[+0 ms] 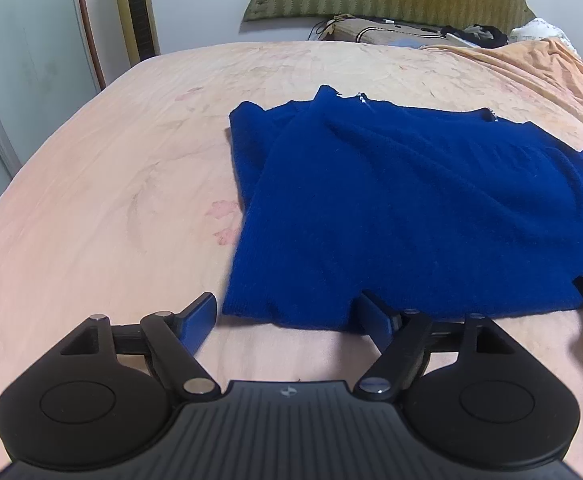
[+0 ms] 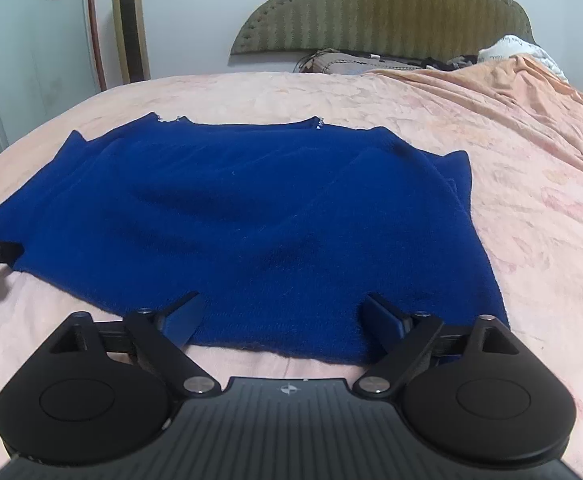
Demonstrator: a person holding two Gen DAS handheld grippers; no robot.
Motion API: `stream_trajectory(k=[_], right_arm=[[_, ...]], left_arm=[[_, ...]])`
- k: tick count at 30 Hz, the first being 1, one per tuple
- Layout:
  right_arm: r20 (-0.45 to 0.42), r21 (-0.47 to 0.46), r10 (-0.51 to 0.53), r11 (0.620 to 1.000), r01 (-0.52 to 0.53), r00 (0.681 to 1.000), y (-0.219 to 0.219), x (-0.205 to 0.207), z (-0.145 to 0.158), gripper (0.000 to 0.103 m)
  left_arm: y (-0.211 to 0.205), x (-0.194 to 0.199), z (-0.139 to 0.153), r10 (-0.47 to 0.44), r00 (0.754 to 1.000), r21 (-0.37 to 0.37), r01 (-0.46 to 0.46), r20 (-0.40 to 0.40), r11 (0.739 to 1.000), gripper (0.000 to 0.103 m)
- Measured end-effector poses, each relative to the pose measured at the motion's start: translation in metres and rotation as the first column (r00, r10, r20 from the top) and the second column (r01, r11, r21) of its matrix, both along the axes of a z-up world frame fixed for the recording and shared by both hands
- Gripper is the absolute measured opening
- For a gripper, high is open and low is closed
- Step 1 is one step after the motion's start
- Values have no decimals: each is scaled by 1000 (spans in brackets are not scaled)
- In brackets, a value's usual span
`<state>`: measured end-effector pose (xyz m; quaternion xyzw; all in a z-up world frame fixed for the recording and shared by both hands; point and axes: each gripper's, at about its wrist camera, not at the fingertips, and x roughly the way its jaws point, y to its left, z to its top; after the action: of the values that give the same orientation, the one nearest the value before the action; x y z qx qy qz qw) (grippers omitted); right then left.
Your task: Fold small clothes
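Left gripper wide, empty, at near hem of blue sweater; right gripper wide too, fingers over hem, nothing clamped. I see 1 sweater, flat on pink bed. Headboard, pillow, tower fan beyond; none blocking.

The sweater is a deep, plain royal blue, with small silvery-white specks along its far neckline edge. It lies on a bedsheet of pale peach-pink with a faint, washed-out floral print in darker pink, while the headboard is olive green with vertical ribbing. Both grippers are matte black with blue finger pads, and a gold-and-black tower stands by the pale wall.
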<state>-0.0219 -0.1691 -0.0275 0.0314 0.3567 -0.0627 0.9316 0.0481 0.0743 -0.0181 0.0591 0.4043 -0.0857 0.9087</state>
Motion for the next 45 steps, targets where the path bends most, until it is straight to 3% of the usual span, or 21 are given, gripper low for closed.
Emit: stream_trajectory(k=[4,8,12,17,21,26,30,32,34,37,41,45], right_arm=[[3,6,-11,1000,11,1000,1,-2,7,90],[44,0,19,1000,-19,999,11,-5,22,90],[70,-48,112,993,-108,991,38,0,33,91],[50,-137,260,958,-252,964,84,9,33,90],[22,-259,379,896,-360,925,127,9,28,90],[-41,-424,491,780,-460,870,178,8,11,90],[-20,-563,517,701,-437,856,208,15,1,91],[-5,-580,511,699,-419,860,217,26,-1,90],[14,-580,497,711,-398,867,222,40,-3,89],[39,-580,484,723,-374,874,227,58,-6,89],[57,-599,492,713,-364,869,231,78,-12,80],[53,-607,491,707,-362,869,232,91,-15,71]], left_arm=[[11,4,10,-37,999,-44,38,16,998,78],[33,24,23,6,1000,-123,-2,26,992,80],[48,55,31,19,1000,-244,-20,-3,970,83],[58,101,24,13,997,-357,-37,-70,933,83],[71,130,12,15,992,-466,-72,-125,882,83],[84,163,-7,-5,980,-572,-111,-197,813,86],[83,184,-15,-79,975,-657,-81,-210,750,87],[77,193,-19,-124,971,-681,-49,-203,730,96],[65,201,-19,-169,968,-682,-1,-183,731,101],[46,210,-17,-212,965,-650,62,-155,758,101],[31,221,-16,-227,965,-620,97,-134,778,100],[11,225,-13,-241,966,-538,156,-91,828,100]])
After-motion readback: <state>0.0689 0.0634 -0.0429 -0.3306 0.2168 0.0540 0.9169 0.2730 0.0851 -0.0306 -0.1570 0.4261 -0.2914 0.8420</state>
